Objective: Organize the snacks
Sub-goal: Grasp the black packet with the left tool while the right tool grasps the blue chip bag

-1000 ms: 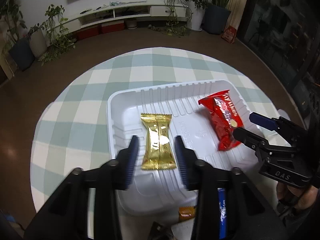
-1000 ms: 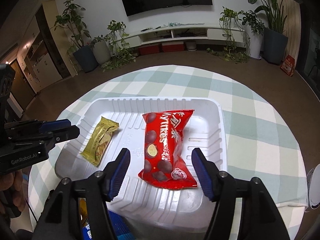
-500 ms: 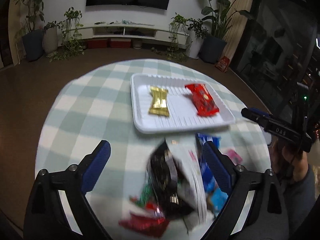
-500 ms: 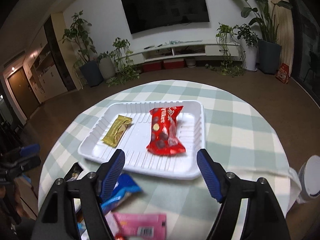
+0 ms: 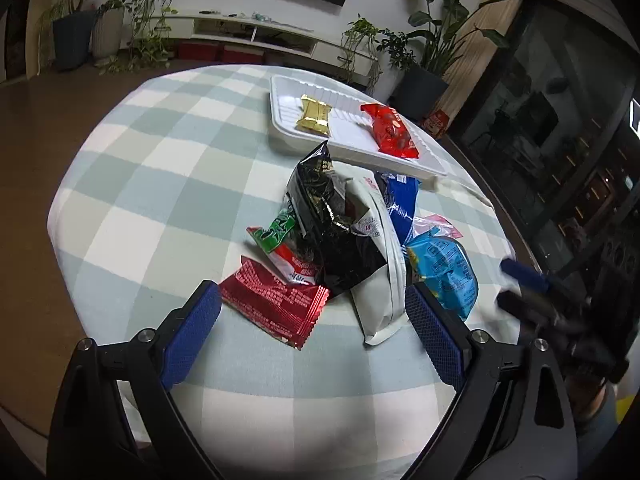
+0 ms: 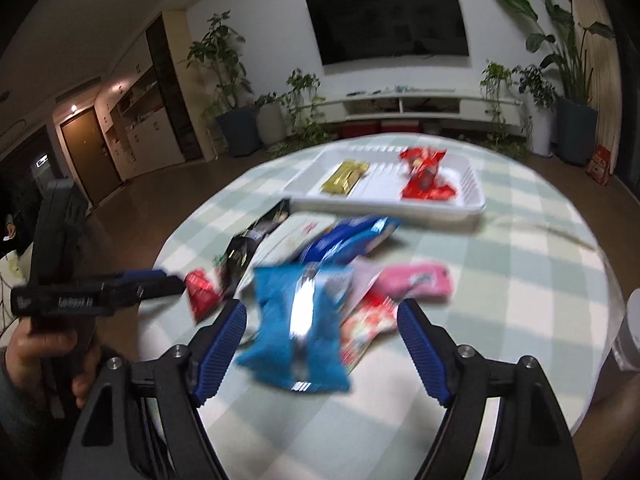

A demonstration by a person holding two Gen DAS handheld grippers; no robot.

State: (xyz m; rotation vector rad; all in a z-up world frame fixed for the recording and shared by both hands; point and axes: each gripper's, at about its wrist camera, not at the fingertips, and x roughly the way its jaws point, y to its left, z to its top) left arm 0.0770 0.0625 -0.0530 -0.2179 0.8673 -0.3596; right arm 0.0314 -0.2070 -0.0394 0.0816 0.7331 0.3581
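Blue ribbed pads (image 5: 192,338) on my left gripper (image 5: 312,336) stand spread wide, with nothing pressed between them; they hover over the near end of the snack pile (image 5: 344,240) on the checked tablecloth (image 5: 160,168). Just ahead of them lie a dark red foil packet (image 5: 276,300) and the tail of a white pouch (image 5: 384,280), and I cannot see either pad touching them. A black bag (image 5: 332,220) sits on top of the heap.

My right gripper (image 6: 322,344) has just been opening its jaws and they too stand apart. A light blue packet (image 6: 300,320) lies between the fingers, blurred, with clear gaps on both sides, so I am not gripping it. Beside it are a pink packet (image 6: 416,282) and a dark blue one (image 6: 348,238).

Farther off, the white tray (image 5: 280,128) holds a gold packet (image 5: 314,118) and a red packet (image 5: 392,132), lying well apart.
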